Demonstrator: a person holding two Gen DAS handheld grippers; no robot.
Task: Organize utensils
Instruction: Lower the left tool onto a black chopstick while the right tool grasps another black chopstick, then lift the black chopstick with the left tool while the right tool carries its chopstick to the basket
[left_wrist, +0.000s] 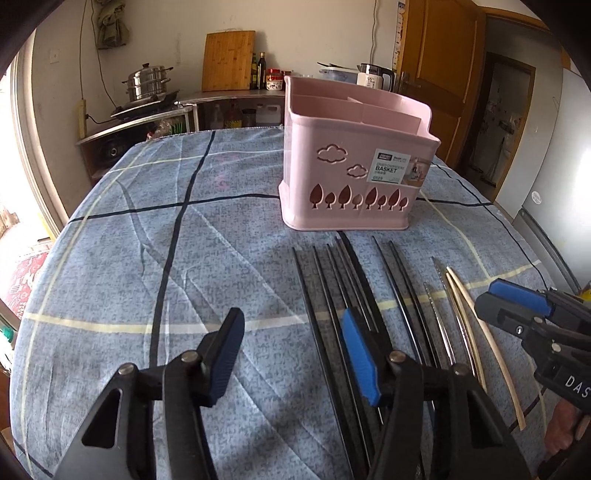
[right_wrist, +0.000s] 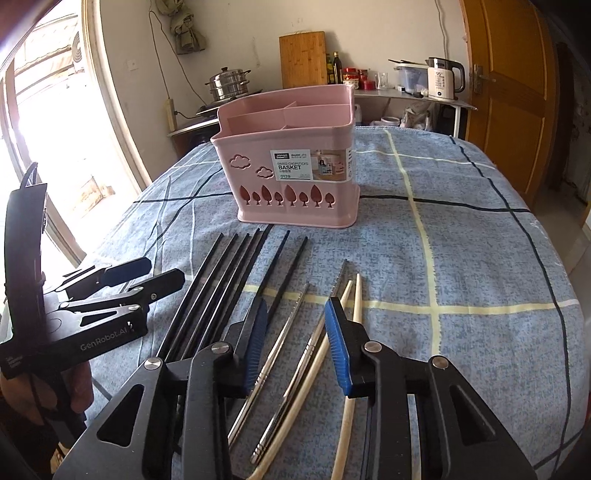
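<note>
We take the pink plastic divided basket with tree and cloud cut-outs as our landmark; it stands upright on the blue-grey checked tablecloth. On the cloth in front of the basket, on the side nearer the cameras, lies a loose row of chopsticks, tips toward it: the black plastic chopsticks, then the silver metal chopsticks, then the pale bamboo chopsticks.

Left gripper: blue-padded fingers spread wide, holding nothing, hovering on the near side of the black set, its right finger over those sticks. Right gripper: jaws also apart and empty, straddling the metal pair, with the bamboo pair passing just beneath its right finger (we cannot tell whether the pads touch anything).

The right wrist view shows the basket's inner dividers clearly and the left gripper from the side, lettered "GenRobot.AI"; the left wrist view shows the right gripper entering at its right edge, plus a grey appliance face beyond it.

Behind the basket: a counter with a steel steamer pot, a wooden cutting board leaning on the wall, bottles, a white kettle, and a brown wooden door.
</note>
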